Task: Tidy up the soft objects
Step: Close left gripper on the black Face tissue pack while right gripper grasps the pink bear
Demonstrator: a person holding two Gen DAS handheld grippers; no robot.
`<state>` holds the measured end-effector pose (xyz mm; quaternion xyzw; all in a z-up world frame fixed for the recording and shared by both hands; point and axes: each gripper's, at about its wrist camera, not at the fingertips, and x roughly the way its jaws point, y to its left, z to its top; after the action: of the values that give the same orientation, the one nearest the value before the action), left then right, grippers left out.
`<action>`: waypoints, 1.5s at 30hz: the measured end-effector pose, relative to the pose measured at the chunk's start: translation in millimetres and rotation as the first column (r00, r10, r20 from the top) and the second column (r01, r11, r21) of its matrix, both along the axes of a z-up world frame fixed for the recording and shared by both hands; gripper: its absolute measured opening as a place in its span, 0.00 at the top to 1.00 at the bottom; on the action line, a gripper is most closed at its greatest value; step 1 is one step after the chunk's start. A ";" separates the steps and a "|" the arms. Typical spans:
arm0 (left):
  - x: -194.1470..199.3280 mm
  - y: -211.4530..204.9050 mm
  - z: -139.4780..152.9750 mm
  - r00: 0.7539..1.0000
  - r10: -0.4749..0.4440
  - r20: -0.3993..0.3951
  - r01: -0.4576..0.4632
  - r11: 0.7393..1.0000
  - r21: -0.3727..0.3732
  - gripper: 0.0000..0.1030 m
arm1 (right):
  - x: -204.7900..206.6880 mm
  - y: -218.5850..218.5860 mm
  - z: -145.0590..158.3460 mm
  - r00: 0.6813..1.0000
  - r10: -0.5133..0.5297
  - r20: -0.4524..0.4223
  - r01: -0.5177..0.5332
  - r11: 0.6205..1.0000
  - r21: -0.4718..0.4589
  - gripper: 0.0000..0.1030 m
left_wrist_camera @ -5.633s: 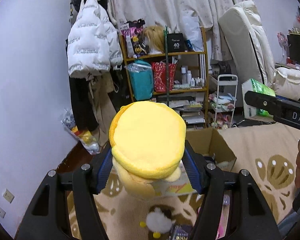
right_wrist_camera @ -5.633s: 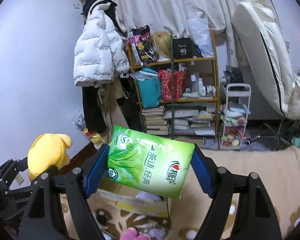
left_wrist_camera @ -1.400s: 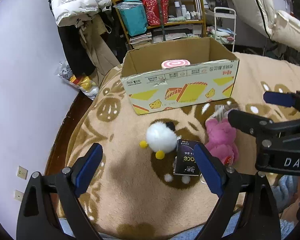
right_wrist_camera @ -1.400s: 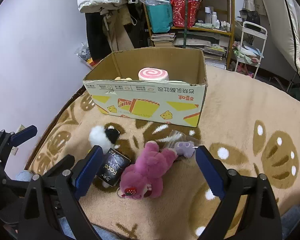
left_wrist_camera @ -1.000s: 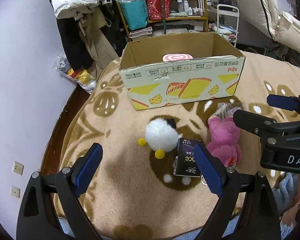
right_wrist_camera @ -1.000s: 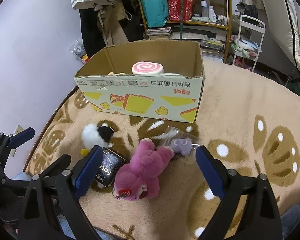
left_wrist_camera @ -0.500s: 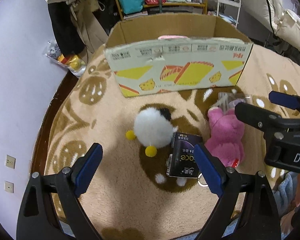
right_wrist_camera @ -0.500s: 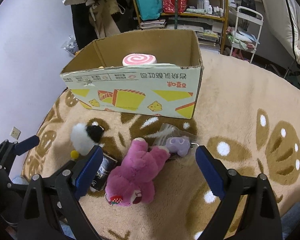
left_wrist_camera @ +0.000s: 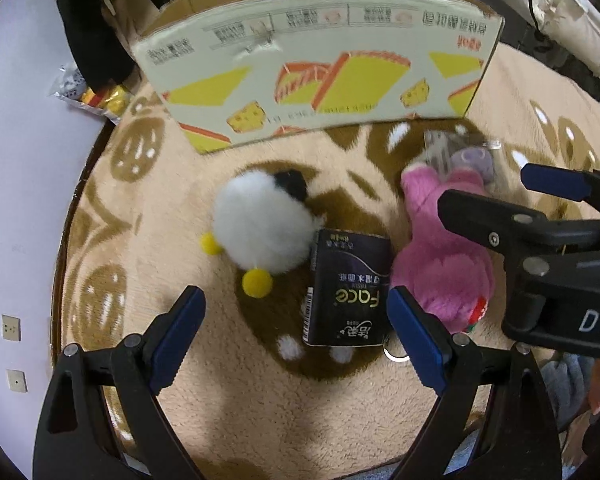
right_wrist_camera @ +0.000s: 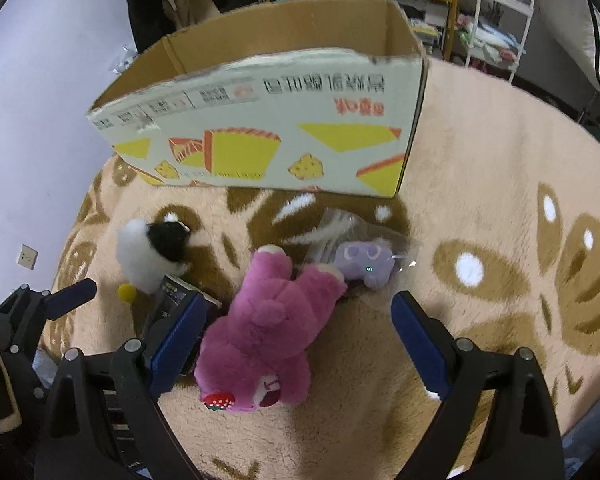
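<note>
Cardboard box (left_wrist_camera: 320, 60) sits at the back of the blanket (right_wrist_camera: 500, 200), with the pink bear (right_wrist_camera: 268, 332), white plush (left_wrist_camera: 260, 232), black tissue pack (left_wrist_camera: 348, 292) and bagged purple toy (right_wrist_camera: 366, 260) lying just in front. Left gripper (left_wrist_camera: 296, 332) hangs wide open and empty over the pack; right gripper (right_wrist_camera: 296, 344), same, straddles the bear.
</note>
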<state>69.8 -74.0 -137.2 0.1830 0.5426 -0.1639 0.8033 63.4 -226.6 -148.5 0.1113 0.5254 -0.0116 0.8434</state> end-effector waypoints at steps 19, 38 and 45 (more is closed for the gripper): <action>3.3 -10.8 -19.3 0.997 -0.030 -0.065 0.030 1.000 0.007 0.41 | 10.6 6.5 -31.5 0.993 0.008 -0.120 -0.008 1.000 -0.001 0.12; -6.3 -4.8 -5.1 1.000 0.016 -0.012 -0.016 0.999 -0.031 0.56 | 12.2 28.5 -29.0 0.994 0.070 -0.090 -0.070 0.998 0.004 0.45; -13.3 2.3 3.6 0.999 0.032 0.013 -0.031 0.998 -0.060 0.56 | 8.1 38.3 -19.0 0.994 0.105 -0.036 -0.107 0.993 -0.041 0.46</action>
<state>56.5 -71.7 -133.6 0.1516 0.5347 -0.1663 0.8145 71.5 -188.3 -167.5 0.0648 0.5443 0.0199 0.8361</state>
